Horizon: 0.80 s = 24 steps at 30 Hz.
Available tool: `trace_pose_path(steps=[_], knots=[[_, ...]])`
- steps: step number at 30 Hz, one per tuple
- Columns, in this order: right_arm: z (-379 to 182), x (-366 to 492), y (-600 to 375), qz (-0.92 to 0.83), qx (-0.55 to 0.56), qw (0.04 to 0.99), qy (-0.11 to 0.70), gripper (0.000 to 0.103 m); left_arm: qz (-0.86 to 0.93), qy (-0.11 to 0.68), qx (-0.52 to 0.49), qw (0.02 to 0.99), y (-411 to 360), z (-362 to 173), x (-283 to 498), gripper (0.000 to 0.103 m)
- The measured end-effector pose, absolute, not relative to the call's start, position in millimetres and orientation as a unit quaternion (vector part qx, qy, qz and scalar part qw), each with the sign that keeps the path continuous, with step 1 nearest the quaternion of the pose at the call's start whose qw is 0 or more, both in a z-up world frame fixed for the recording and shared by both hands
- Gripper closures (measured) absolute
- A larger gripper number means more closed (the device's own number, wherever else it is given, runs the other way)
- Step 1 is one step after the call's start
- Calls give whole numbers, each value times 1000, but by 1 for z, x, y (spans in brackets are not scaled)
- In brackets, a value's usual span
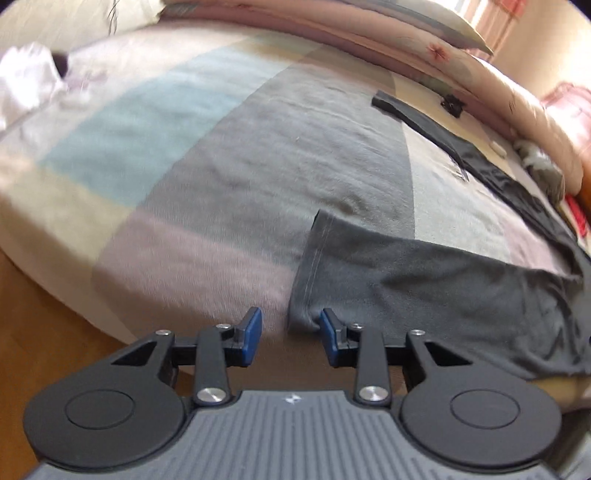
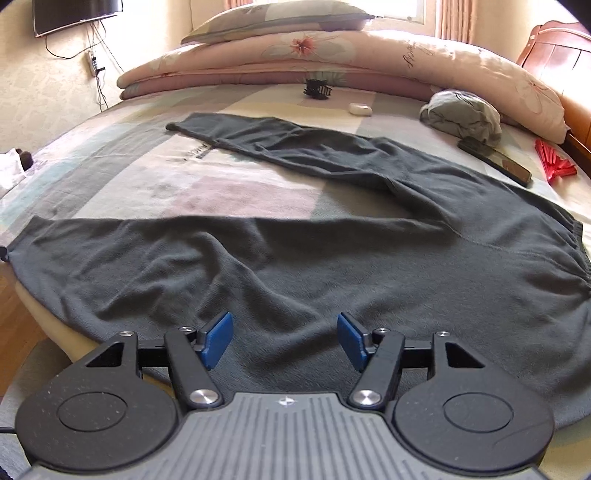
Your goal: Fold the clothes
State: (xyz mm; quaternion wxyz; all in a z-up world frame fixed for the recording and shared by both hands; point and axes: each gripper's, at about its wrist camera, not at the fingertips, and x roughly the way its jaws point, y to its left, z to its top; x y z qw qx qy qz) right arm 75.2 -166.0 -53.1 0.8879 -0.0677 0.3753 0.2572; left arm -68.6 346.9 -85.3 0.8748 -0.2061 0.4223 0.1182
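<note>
Bed (image 2: 122,177): takes up most of both views, covered in a sheet of pale colour blocks; wood floor shows at its near left edge.
Quilt (image 2: 388,59): pink, floral, folded along the far side of the bed, with a pillow (image 2: 277,16) on top.
Trousers (image 2: 295,266): dark grey, spread flat on the near part of the bed, waistband to the right, both legs running left; the far leg angles away toward the quilt, the near leg lies along the bed's near edge.
Near cuff (image 1: 310,273): in the left wrist view it lies just beyond the left tool, beside its right finger.
Grey bundle (image 2: 461,112): crumpled cloth at far right, against the quilt.
Phone (image 2: 498,162): dark, flat, on the bed just past the waistband.
Red item (image 2: 554,166): right of the phone.
White case (image 2: 360,109): small, far on the bed.
Left tool (image 1: 291,334): jaws wide apart, holding nothing, at the bed's near edge.
Right tool (image 2: 284,338): jaws wide apart, empty, over the near leg.
</note>
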Motion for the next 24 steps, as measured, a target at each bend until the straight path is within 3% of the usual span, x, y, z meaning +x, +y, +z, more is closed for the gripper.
trace_pose_path(steps=[2,5,11,19,21,24], knots=[[-51,74,-166,258,-66,889,373,36,107,412,-219,878,347,-87,-68,70],[-50,72,-167,255,-66,890,372,36,94,413,-226,877,344,-87,-64,94],[-47,68,-175,246,-65,893,372,36,113,416,-183,884,344,-70,-58,94],[-45,66,-177,243,-68,894,370,36,149,430,-72,888,333,-45,-47,82],[-46,66,-176,244,-70,893,370,36,127,418,-76,897,328,-42,-42,69],[-46,65,-174,243,-76,893,371,35,93,417,-65,902,311,-49,-25,60]])
